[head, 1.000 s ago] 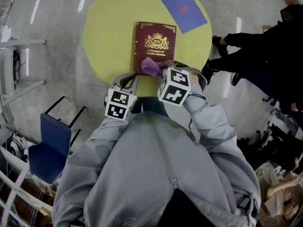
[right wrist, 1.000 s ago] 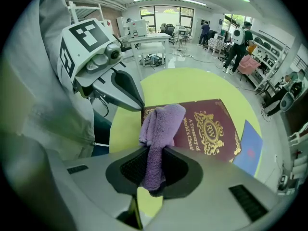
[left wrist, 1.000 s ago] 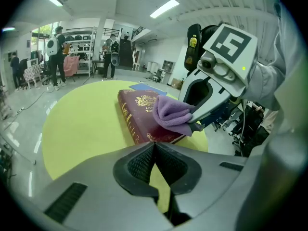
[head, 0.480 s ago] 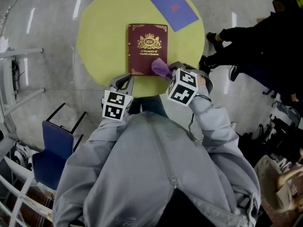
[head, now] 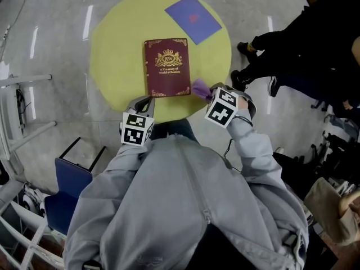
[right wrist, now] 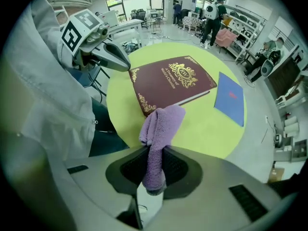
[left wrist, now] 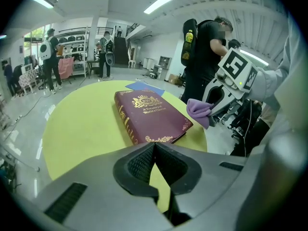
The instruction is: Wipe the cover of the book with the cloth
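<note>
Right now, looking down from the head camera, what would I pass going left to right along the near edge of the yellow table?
Left tongs → maroon book → purple cloth → right tongs, which grip the cloth.

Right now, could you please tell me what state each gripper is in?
Left gripper: closed, holding nothing.
Right gripper: closed on the purple cloth.

Glossy grey floor (head: 53, 32), round yellow table (head: 115, 55)
</note>
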Demonstrator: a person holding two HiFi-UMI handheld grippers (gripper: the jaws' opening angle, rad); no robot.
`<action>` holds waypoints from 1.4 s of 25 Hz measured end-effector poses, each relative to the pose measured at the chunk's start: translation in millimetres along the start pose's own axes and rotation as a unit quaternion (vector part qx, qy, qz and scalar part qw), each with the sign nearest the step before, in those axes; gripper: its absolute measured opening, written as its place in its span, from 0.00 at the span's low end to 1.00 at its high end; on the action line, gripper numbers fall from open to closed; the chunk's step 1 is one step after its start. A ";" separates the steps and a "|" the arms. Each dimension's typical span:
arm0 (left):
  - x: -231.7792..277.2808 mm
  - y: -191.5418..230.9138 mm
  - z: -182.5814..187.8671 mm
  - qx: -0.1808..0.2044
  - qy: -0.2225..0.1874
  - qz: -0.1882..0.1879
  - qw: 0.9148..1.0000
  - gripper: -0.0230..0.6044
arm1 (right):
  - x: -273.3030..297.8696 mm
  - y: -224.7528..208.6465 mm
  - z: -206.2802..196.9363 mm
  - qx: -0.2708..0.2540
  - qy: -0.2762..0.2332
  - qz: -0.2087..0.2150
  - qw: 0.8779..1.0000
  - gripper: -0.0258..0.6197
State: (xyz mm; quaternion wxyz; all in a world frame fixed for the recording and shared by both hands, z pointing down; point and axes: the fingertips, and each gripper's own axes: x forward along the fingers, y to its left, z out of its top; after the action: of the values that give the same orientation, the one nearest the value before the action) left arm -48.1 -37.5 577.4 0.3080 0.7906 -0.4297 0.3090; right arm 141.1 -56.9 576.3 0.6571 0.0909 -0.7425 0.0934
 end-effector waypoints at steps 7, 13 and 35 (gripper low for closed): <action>-41.6 -9.5 44.2 0.018 -0.032 0.005 0.999 0.07 | -47.9 9.1 -21.3 0.053 -0.008 -0.018 0.998 0.16; -70.0 -7.7 101.2 0.047 -0.097 0.037 0.993 0.07 | -99.3 -13.2 10.9 0.106 -0.114 -0.093 0.983 0.16; -257.2 -68.6 294.8 0.076 -0.447 0.105 0.885 0.07 | -390.2 -23.8 123.1 0.178 -0.599 -0.346 0.700 0.16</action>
State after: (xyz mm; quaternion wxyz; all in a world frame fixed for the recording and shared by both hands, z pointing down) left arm -35.6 -103.3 185.9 -0.0125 0.8161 -0.5775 -0.0149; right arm 76.0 -106.9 174.7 0.0317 0.4936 -0.8650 -0.0845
